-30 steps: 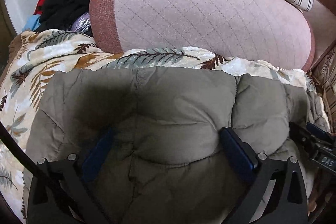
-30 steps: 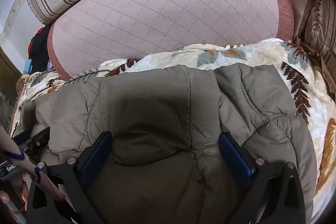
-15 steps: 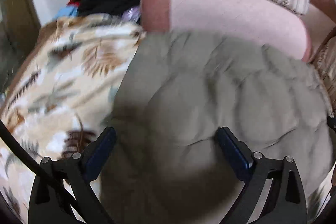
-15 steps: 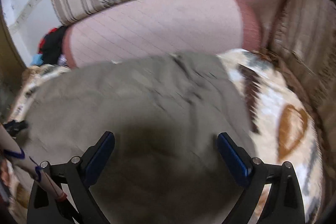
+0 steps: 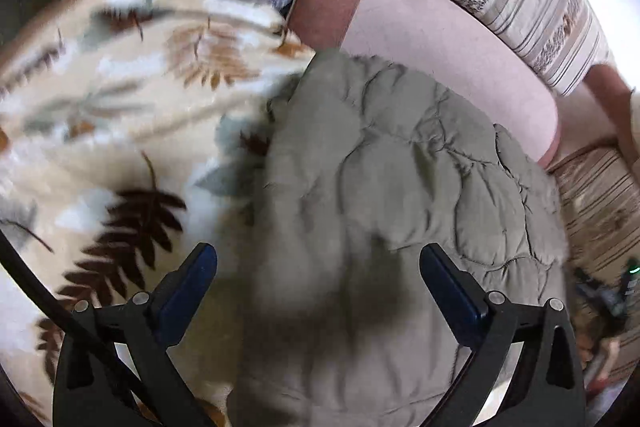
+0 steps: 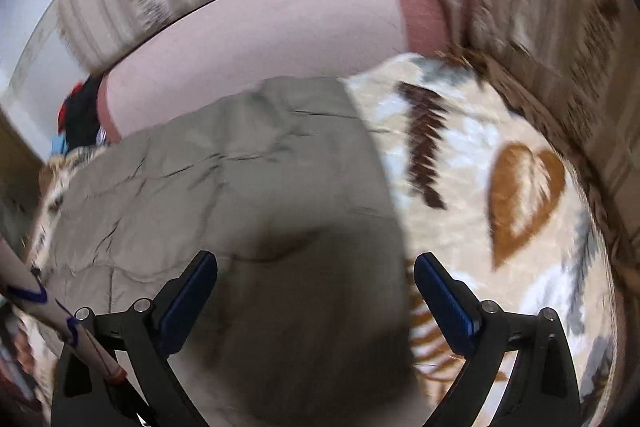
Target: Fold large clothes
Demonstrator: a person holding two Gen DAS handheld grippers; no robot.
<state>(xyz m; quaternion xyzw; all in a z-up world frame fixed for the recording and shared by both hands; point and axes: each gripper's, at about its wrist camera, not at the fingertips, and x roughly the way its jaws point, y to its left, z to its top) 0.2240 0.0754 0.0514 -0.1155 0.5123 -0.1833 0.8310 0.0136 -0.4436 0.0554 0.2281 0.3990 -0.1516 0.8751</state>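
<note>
Left gripper (image 5: 318, 267) and right gripper (image 6: 316, 265): both spread wide, blue pads clear, nothing held. Just beyond them the quilted olive-grey puffer jacket (image 5: 400, 187) lies as a thick bundle on the cream leaf-print fleece blanket (image 5: 120, 107), its far edge against the pink quilted bolster cushion (image 5: 440, 47). Risks: puffy fill may spring the fold open unpinned; a shallow pinch could slip off, or catch fleece with it.
</note>
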